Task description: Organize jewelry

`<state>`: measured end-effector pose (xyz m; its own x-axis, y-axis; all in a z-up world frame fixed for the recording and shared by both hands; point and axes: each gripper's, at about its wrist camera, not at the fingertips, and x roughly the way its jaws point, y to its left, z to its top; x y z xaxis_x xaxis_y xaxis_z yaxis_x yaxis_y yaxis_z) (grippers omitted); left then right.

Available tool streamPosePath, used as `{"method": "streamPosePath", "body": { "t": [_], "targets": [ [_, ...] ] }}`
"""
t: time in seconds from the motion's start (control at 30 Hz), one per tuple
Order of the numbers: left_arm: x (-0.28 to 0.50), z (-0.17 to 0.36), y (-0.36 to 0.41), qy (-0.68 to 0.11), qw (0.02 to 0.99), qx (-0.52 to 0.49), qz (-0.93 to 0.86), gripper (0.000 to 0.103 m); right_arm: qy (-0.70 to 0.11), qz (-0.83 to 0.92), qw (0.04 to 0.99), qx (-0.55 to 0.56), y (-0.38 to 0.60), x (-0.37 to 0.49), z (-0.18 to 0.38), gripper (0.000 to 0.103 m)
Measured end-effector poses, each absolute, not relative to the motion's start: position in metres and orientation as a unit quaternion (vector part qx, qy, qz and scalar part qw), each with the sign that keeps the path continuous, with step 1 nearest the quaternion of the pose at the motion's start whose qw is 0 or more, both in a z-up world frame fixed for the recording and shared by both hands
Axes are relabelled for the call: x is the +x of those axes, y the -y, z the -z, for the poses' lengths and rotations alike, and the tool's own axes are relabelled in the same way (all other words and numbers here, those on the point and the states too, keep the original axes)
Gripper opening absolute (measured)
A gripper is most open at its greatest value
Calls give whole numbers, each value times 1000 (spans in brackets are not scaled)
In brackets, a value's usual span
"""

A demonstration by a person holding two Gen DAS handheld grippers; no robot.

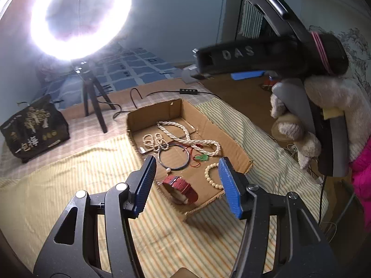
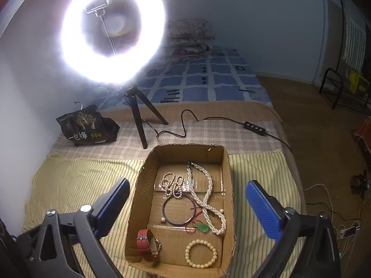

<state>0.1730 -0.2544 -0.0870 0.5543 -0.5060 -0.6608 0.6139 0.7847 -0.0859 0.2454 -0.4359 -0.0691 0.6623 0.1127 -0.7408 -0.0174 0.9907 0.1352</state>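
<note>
While both tongs, left (image 1: 186, 187) and right (image 2: 186, 210), gape empty, glare whites out the ring light (image 2: 113, 30).

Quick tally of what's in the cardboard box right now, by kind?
Pearl strands: 2, the long pearl necklace and the coiled pearl strand
Bead bracelets: 1, the cream bead bracelet
Bangles: 1, the thin dark bangle
Watches: 1, the red-strap watch
Pendants: 1, the green pendant on red cord
Total: 6

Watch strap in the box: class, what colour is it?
Red. The watch strap shows best in the right wrist view, lying in the box.
</note>
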Motion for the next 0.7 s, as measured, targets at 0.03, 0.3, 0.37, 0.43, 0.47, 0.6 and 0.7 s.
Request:
{"method": "streamPosePath", "body": {
  "t": [0.03,0.3,0.37,0.43,0.47,0.6,0.7],
  "targets": [
    [171,84,251,-347,879,77,317,61,-407,-35,911,57,434,241,67,103],
    [147,63,211,-341,892,65,291,69,-388,-21,920,50,423,199,47,103],
    [141,60,200,-342,895,61,282,73,-382,-16,923,45,419,186,42,103],
    [136,56,188,-339,898,56,273,74,-377,-10,925,39,416,175,38,103],
    [133,54,184,-338,900,54,270,74,-373,-4,927,34,414,166,36,103],
    [122,48,164,-335,906,47,256,75,-360,14,933,28,407,138,31,103],
    [114,42,150,-329,911,41,246,75,-348,21,937,30,403,115,32,103]
  ]
}}
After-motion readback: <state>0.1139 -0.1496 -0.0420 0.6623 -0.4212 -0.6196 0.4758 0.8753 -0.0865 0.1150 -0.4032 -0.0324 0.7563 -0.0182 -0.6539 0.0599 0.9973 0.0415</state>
